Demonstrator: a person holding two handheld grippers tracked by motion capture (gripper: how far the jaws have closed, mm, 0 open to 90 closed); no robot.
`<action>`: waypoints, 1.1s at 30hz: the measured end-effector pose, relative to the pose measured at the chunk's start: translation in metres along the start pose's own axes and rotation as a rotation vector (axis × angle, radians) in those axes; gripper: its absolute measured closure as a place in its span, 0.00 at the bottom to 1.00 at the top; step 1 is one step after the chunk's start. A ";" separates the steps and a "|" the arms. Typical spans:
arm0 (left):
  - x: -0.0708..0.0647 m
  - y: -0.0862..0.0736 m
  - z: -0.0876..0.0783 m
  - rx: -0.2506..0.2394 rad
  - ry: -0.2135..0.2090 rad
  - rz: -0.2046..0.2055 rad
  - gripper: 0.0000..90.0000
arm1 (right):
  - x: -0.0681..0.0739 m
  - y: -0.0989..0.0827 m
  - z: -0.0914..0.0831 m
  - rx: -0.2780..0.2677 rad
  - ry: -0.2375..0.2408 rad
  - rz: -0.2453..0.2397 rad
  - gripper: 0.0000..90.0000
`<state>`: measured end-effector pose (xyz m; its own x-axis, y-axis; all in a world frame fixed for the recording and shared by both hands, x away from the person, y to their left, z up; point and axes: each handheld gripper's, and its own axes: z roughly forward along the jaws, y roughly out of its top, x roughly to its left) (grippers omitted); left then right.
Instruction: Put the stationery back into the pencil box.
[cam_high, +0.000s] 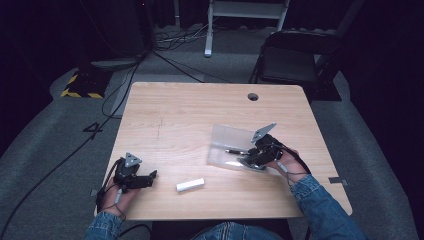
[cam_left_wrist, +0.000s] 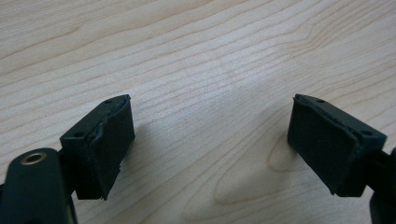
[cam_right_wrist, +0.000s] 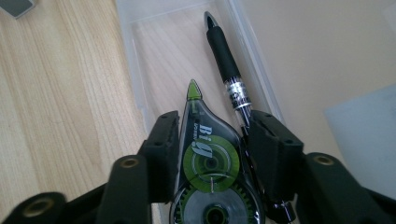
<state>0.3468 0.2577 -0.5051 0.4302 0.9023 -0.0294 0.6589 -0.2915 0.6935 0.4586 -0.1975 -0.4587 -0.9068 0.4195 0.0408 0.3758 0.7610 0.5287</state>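
Correction tape (cam_right_wrist: 205, 158) sits gripped in the right claw (cam_right_wrist: 212, 140) inside a clear case (cam_right_wrist: 135, 70) beside a pen (cam_right_wrist: 224, 56), while the left claw (cam_left_wrist: 210, 140) gapes empty over the surface (cam_left_wrist: 187, 56).

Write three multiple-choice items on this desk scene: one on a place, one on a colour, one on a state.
1. Where does the pen lie?
A. in the clear case
B. on the chair
C. beside the white eraser

2. What colour is the correction tape's wheel?
A. red
B. green
C. blue

3. How do the left gripper's jaws stand?
A. shut on the eraser
B. shut, empty
C. open, empty

Key: 1 A, case walls flank it; 2 B, green disc in the right gripper view; 3 C, bare table between the jaws.
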 end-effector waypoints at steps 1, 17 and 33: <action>0.000 0.000 0.000 0.000 0.000 0.000 0.17 | 0.000 0.001 0.000 -0.005 0.002 0.000 0.62; 0.000 0.000 0.000 0.001 -0.001 0.000 0.17 | 0.009 0.010 0.015 -0.031 0.100 -0.038 0.50; 0.000 0.000 0.000 0.000 0.000 0.000 0.17 | 0.010 0.013 0.019 -0.046 0.152 -0.022 0.45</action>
<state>0.3468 0.2577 -0.5052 0.4299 0.9024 -0.0298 0.6590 -0.2911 0.6936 0.4577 -0.1743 -0.4677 -0.9345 0.3204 0.1549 0.3495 0.7442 0.5692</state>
